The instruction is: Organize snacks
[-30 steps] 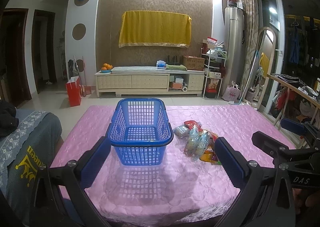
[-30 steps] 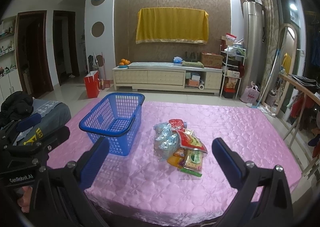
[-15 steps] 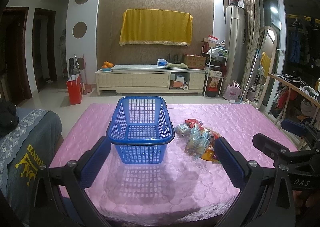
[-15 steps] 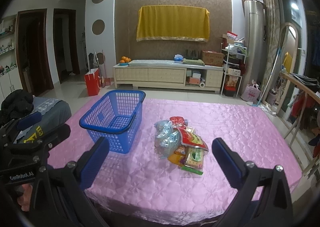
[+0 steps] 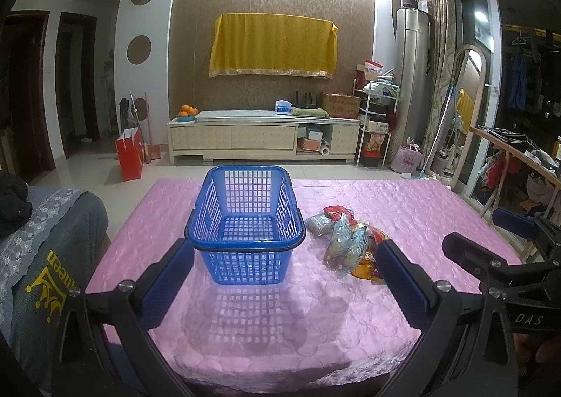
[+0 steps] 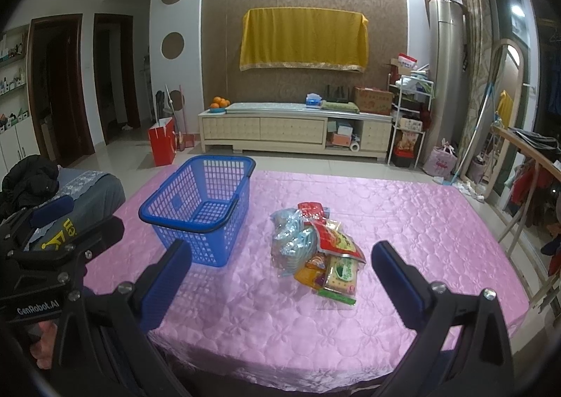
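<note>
Both grippers have eased slightly closer to the table. Left gripper (image 5: 284, 274) and right gripper (image 6: 280, 274) hover spread wide, empty. Snack packets (image 6: 315, 250) lie heaped beside the empty blue basket (image 5: 245, 221); light, crinkly, probably slippery, so pinch a sealed edge.

A: Your blue basket (image 5: 245, 221) is glossy perforated plastic, right?

B: Yep. You've got shiny crinkly foil snack packets (image 6: 315, 246) on a quilted, satiny pink tablecloth (image 6: 403, 239); gripper pads (image 6: 168, 278) look matt.
</note>
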`<state>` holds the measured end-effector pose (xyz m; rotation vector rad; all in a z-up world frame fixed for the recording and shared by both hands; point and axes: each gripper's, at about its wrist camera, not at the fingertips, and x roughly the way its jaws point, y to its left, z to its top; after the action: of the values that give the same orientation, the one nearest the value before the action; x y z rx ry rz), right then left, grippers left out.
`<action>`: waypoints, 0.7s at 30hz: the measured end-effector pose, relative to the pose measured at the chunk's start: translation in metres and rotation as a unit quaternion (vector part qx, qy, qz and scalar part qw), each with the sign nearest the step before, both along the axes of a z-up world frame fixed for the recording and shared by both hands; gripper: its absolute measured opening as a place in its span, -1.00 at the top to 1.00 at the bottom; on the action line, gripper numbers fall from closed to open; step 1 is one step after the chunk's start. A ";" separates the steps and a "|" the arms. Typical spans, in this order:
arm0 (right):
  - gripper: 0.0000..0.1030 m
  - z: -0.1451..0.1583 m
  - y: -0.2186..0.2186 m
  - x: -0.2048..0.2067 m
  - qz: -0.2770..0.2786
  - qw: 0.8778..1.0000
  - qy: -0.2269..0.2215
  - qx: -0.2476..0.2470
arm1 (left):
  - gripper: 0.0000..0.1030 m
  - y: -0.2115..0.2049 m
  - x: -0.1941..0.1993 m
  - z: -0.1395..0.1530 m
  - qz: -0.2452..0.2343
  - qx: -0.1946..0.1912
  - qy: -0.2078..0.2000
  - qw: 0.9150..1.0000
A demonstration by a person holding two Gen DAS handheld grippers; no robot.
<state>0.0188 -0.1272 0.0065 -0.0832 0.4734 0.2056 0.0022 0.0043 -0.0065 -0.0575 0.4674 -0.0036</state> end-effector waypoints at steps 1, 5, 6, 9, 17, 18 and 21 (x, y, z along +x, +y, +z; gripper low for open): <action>-1.00 0.000 0.000 0.000 0.000 1.000 0.001 -0.001 | -0.99 0.000 0.000 0.000 0.000 0.000 0.000 1.000; -1.00 0.000 -0.002 0.000 0.000 1.000 0.002 0.001 | -0.99 0.001 0.001 -0.001 0.000 -0.001 0.002 1.000; -1.00 0.000 -0.001 0.000 0.000 1.000 0.002 0.000 | -0.99 0.001 0.002 -0.001 0.000 0.000 0.003 1.000; -1.00 -0.001 -0.001 0.001 0.001 1.000 0.003 0.001 | -0.99 0.000 0.002 -0.001 0.000 0.002 0.002 1.000; -1.00 0.000 -0.004 0.002 0.003 1.000 0.005 0.004 | -0.99 -0.004 0.003 0.000 -0.003 0.001 0.001 1.000; -1.00 0.001 -0.004 0.003 0.004 1.000 0.007 0.005 | -0.99 -0.004 0.004 0.000 -0.004 0.002 0.001 1.000; -1.00 0.002 -0.008 0.006 0.006 1.000 0.006 0.011 | -0.99 -0.007 0.009 0.003 -0.009 0.003 0.001 1.000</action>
<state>0.0246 -0.1356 0.0083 -0.0623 0.4830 0.2227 0.0112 -0.0030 -0.0036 -0.0480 0.4694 -0.0200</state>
